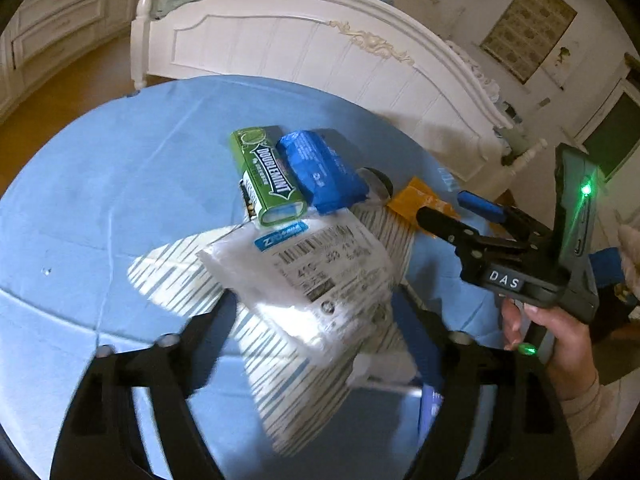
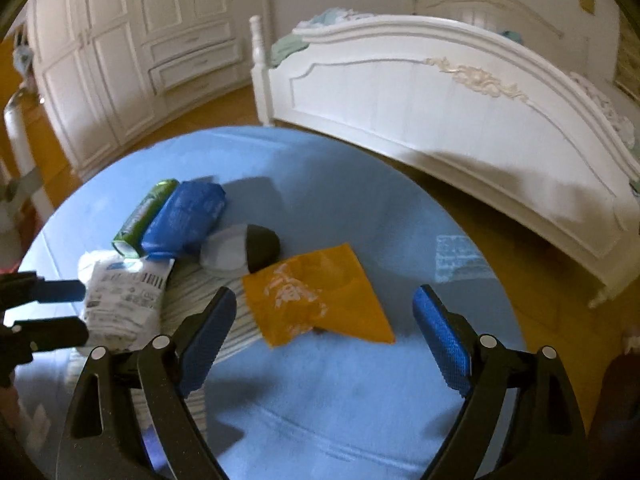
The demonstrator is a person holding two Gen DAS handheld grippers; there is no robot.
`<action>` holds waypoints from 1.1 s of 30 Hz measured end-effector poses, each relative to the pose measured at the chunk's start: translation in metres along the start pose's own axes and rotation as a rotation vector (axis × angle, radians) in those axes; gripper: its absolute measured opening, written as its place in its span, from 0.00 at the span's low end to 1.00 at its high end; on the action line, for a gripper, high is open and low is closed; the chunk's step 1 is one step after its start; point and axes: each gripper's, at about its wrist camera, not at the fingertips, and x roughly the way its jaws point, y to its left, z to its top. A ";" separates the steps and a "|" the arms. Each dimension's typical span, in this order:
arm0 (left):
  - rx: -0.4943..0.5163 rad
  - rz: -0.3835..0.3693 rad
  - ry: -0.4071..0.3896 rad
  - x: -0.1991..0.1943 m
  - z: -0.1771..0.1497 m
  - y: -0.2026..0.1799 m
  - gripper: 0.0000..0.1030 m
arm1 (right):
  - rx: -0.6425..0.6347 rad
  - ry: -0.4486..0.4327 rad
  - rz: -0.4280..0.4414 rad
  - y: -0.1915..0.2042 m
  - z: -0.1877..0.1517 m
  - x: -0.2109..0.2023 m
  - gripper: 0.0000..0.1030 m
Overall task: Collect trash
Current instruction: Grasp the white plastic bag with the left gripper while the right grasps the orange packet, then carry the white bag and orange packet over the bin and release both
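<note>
Right wrist view | orange wrapper (image 2: 316, 296) lying centre: probably light, crinkly, slippery; pinch raised edge | right gripper (image 2: 324, 336) gaping wide, empty | left gripper (image 1: 316, 332) standing wide around white label bag (image 1: 316, 280), seemingly not gripping.

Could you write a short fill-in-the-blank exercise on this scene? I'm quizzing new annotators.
1. The tablecloth is ____.
2. The Doublemint pack is coloured ____.
3. The flat wrapper ahead of the right gripper is ____.
4. The left gripper has its jaws on either side of the white ____-labelled bag.

Missing: blue; green; orange; barcode
</note>
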 end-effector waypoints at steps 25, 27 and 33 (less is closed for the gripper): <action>0.104 0.016 -0.071 0.008 -0.006 -0.017 0.57 | 0.123 0.009 0.128 0.013 -0.031 -0.024 0.32; 0.100 0.003 -0.079 0.000 -0.010 -0.013 0.57 | 0.143 -0.002 0.141 0.015 -0.035 -0.031 0.32; 0.098 -0.057 -0.140 -0.038 -0.024 0.001 0.56 | 0.190 -0.057 0.208 0.031 -0.041 -0.064 0.32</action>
